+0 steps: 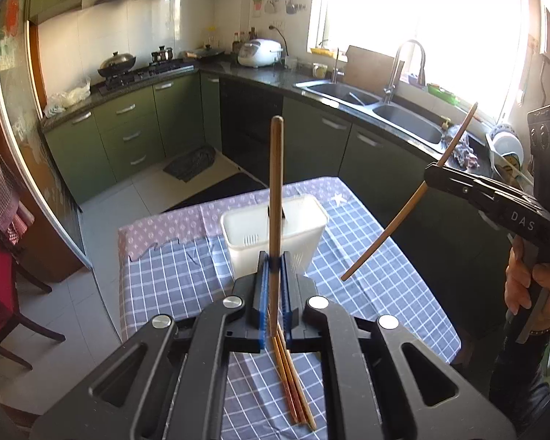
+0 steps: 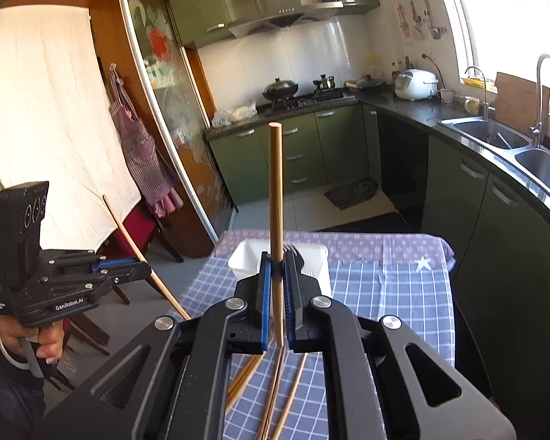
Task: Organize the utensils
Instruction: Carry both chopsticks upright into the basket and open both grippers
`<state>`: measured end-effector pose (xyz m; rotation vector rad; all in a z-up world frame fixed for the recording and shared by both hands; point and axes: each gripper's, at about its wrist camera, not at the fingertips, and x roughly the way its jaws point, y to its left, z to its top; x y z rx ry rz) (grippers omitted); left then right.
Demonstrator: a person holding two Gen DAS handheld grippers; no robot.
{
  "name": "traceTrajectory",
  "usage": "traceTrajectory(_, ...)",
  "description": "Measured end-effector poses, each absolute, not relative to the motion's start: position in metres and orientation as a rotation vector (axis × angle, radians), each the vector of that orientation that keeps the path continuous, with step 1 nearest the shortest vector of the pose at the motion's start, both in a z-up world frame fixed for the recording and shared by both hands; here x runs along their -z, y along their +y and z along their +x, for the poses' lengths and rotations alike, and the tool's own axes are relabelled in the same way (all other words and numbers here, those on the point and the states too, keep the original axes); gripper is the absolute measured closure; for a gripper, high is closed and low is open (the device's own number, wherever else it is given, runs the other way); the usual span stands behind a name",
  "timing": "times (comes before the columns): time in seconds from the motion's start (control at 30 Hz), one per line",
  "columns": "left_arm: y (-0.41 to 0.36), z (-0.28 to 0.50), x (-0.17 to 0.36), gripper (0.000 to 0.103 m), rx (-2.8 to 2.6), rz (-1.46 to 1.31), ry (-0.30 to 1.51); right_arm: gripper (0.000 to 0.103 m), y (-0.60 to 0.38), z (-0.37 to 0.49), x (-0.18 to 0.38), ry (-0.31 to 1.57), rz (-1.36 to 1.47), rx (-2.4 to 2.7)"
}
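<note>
held chopsticks (image 1: 275, 183): 2; loose chopsticks (image 2: 275, 396): uncertain; white basket (image 1: 275, 234): 1

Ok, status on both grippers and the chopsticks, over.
Left gripper shut on a chopstick. Right gripper shut on another. More chopsticks loose on the table. White holder ahead, nothing blocking it.

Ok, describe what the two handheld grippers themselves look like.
Both are matte black plastic pistol-grip tools with angular linkage arms, silver round pivot caps and ribbed blue pads lining the jaws. The left gripper reads "GenRobot.AI" in white and carries an upright black block with circle marks. The right gripper reads "DAS".
</note>
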<state>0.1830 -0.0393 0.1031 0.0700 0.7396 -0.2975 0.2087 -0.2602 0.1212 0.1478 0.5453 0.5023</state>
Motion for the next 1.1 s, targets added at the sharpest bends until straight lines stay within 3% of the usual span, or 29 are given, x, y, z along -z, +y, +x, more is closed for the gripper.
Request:
traceTrajectory(0.27, -0.044, 0.221, -0.149, 0.097, 0.252, 0.055, 0.581, 0.096, -0.256, 0.259, -0.158, 0.453, 0.185, -0.434)
traceTrajectory(0.8, -0.053, 0.303, -0.059, 0.097, 0.204, 0.053, 0.734, 0.096, -0.214, 0.332, -0.043, 0.648, 0.09, -0.394)
traceTrajectory(1.1, -0.054, 0.298, -0.047, 0.094, 0.205, 0.058, 0.766, 0.093, -0.213, 0.315, -0.045, 0.632, 0.083, -0.409)
